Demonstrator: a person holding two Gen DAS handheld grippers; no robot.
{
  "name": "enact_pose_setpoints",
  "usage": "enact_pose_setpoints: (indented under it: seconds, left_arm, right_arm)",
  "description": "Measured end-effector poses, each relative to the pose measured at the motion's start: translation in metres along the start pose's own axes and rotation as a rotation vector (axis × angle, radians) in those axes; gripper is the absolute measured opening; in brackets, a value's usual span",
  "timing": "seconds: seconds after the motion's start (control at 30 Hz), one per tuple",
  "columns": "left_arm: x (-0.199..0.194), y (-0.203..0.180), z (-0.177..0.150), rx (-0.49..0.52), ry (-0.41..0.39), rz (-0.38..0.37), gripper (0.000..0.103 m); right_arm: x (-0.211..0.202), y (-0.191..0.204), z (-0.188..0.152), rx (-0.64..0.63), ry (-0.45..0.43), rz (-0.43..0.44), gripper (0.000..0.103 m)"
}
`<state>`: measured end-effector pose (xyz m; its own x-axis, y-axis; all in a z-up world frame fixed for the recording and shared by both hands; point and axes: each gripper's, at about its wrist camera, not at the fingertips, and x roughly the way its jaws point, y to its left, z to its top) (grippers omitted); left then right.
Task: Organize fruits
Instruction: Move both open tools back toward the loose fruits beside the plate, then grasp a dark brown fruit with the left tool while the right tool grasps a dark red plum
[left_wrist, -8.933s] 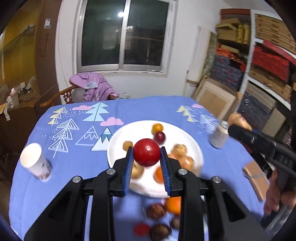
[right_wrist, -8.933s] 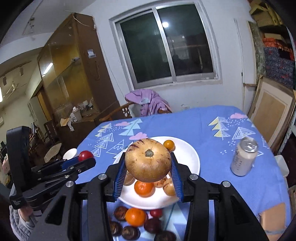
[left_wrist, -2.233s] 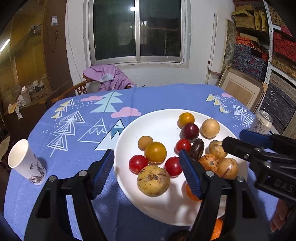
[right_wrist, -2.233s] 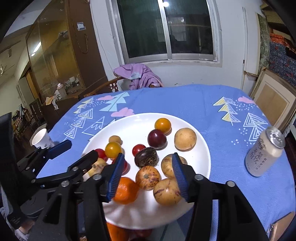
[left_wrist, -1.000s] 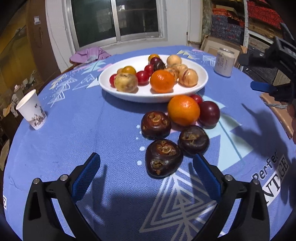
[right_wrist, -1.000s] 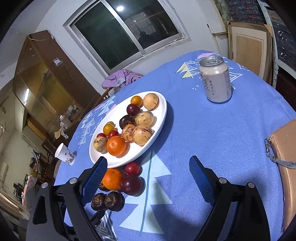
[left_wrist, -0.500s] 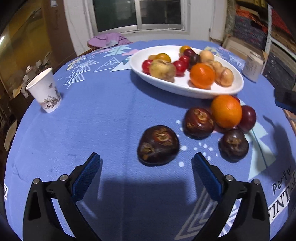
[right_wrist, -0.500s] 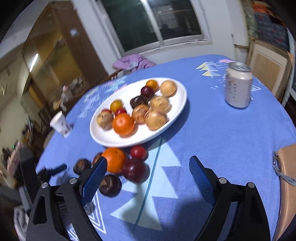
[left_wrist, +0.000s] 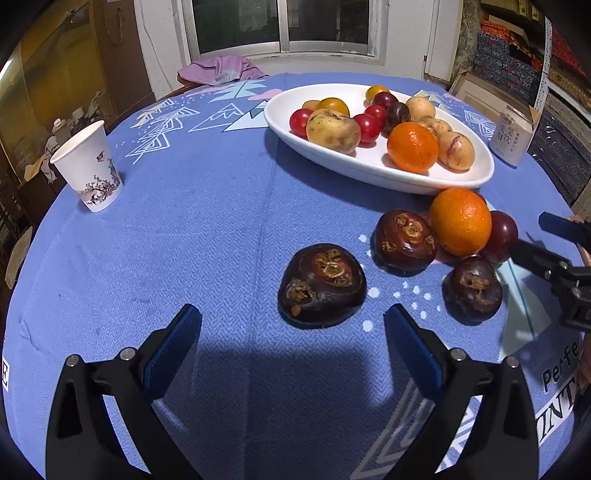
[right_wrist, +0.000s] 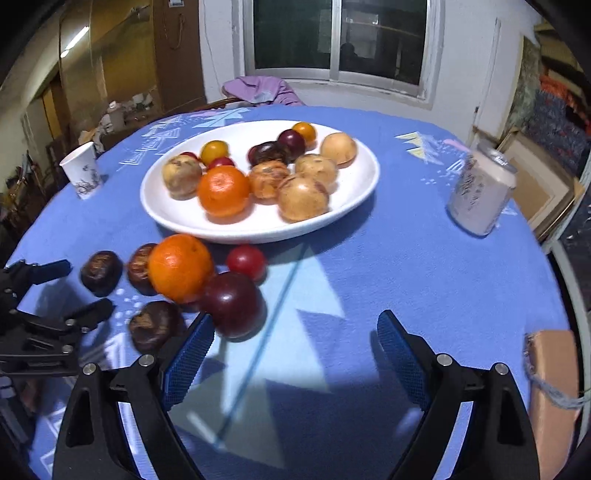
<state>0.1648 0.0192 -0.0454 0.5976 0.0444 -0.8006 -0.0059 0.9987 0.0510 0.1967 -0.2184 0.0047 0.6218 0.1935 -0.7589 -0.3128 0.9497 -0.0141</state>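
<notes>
Blue-padded fingers (left_wrist: 173, 350) of the left gripper (left_wrist: 291, 349) stand wide apart and empty at the bottom of the left wrist view, just below a dark brown water chestnut (left_wrist: 321, 284) lying on the blue tablecloth (left_wrist: 184, 229). To its right, two more chestnuts (left_wrist: 404, 242), an orange (left_wrist: 460, 221) and a dark plum (left_wrist: 500, 236) cluster near the rim of the white plate (left_wrist: 369, 168), which holds mixed fruit in the upper right of the frame. A paper cup (left_wrist: 90, 170) stands at left. In the right wrist view, the right gripper (right_wrist: 291, 354) is likewise spread open and holds nothing, its left pad just beside the plum (right_wrist: 232, 304); a small red fruit (right_wrist: 245, 260) lies behind it, and a drinks can (right_wrist: 480, 192) stands at right.
</notes>
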Motion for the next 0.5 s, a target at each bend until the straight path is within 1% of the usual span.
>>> enact_pose_setpoints:
  seconds: [0.1, 0.2, 0.27, 0.33, 0.4, 0.5]
  left_arm:
    - [0.000, 0.000, 0.000, 0.002, -0.001, 0.003, 0.099]
    - [0.000, 0.000, 0.000, 0.004, -0.002, 0.004, 0.099]
    - [0.000, 0.000, 0.000, 0.004, -0.002, 0.004, 0.099]
    - [0.000, 0.000, 0.000, 0.003, -0.001, 0.003, 0.099]
    - [0.000, -0.001, 0.000, 0.003, -0.001, 0.003, 0.099]
    - [0.000, -0.001, 0.000, 0.005, -0.002, 0.002, 0.099]
  right_arm:
    - [-0.007, -0.021, 0.004, 0.075, -0.029, -0.018, 0.091]
    - [-0.011, -0.030, 0.005, 0.119, -0.042, 0.025, 0.091]
    - [-0.007, -0.025, 0.005, 0.105, -0.028, 0.067, 0.089]
    - [-0.003, -0.018, 0.004, 0.079, -0.011, 0.094, 0.076]
    - [-0.003, -0.014, 0.004, 0.062, -0.004, 0.119, 0.074]
    - [-0.005, -0.005, 0.002, 0.025, -0.020, 0.098, 0.074]
